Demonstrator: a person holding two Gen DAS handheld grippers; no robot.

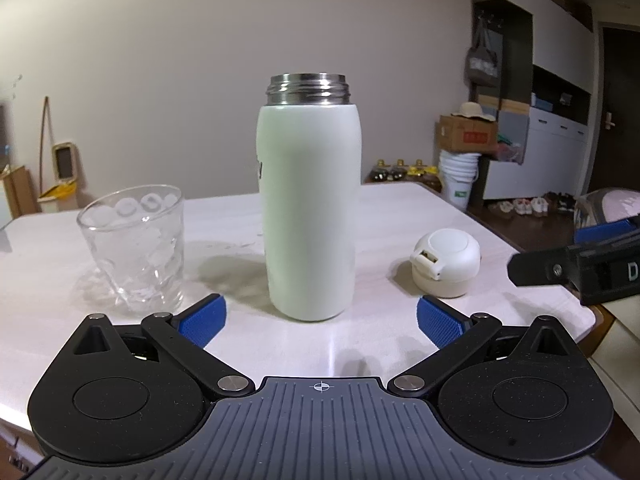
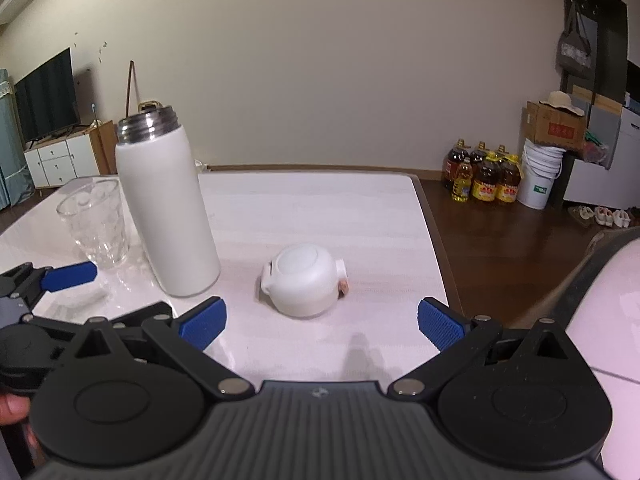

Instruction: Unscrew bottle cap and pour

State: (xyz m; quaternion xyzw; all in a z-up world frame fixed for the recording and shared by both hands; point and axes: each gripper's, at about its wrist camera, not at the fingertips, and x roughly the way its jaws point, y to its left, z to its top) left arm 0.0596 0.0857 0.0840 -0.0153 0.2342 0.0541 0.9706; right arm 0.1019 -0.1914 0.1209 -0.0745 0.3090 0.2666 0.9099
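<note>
A white bottle (image 1: 310, 208) stands upright on the white table (image 1: 384, 216), its steel threaded neck bare and uncapped. Its white cap (image 1: 446, 262) lies on the table to the right of it. An empty clear glass (image 1: 134, 246) stands to the left. My left gripper (image 1: 320, 322) is open and empty, just in front of the bottle's base. In the right wrist view my right gripper (image 2: 322, 322) is open and empty, just short of the cap (image 2: 304, 284), with the bottle (image 2: 166, 208) and glass (image 2: 98, 226) to the left.
The table's right edge (image 2: 432, 240) drops to a wooden floor. Oil bottles (image 2: 484, 178), a white bucket (image 2: 540, 176) and a cardboard box stand by the far wall. The left gripper's blue finger (image 2: 68, 276) shows at the left of the right wrist view.
</note>
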